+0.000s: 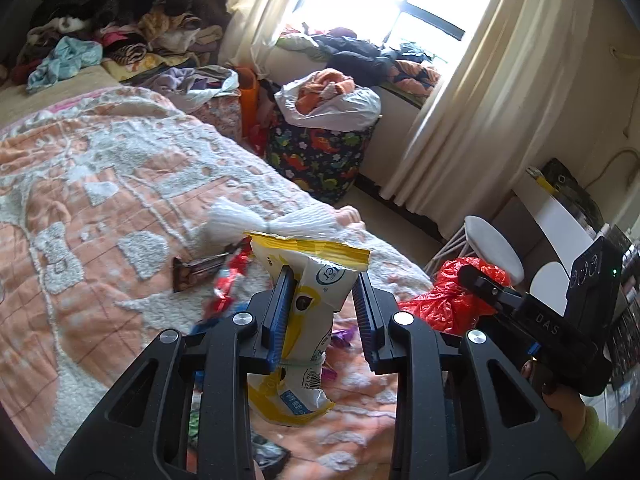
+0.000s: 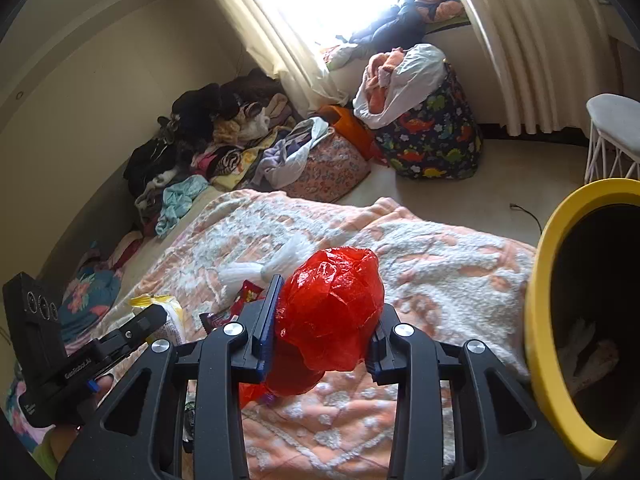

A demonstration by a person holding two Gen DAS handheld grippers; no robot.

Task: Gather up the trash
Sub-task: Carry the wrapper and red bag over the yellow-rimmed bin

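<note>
Above the bed [image 1: 100,168], which is covered by a peach-and-white textured blanket, the left gripper [image 1: 320,300] holds a white-and-yellow torn snack packet [image 1: 308,280]. Its jaws pinch the packet at the middle; the torn yellow top sticks out beyond the blue pads [image 1: 280,304] and the lower end hangs below them toward the blanket. On the blanket just beyond the jaws lie a dark brown wrapper [image 1: 192,274], red-and-blue crumpled wrappers [image 1: 228,284] and a white pleated piece of paper [image 1: 272,222] tied at its middle. Small purple scraps [image 1: 342,338] show under the packet.

To the right, the right gripper [image 2: 324,320] is closed on a crumpled red plastic bag [image 2: 328,312]. The bag bulges out between and above the jaws, and part of it hangs below them. In the left wrist view the same bag [image 1: 448,300] sits at the tip of the right gripper [image 1: 480,284], well apart from the snack packet. A yellow-rimmed round bin [image 2: 548,280] with a dark inside stands at the right edge of the right wrist view, just beside the bed's edge and near the red bag.

At the far end of the bed lies a pile of clothes [image 1: 120,20]. A dinosaur-print fabric bag [image 2: 436,144] stands on the floor by the cream curtains [image 1: 460,120], with a white stool [image 2: 612,128] near it.
</note>
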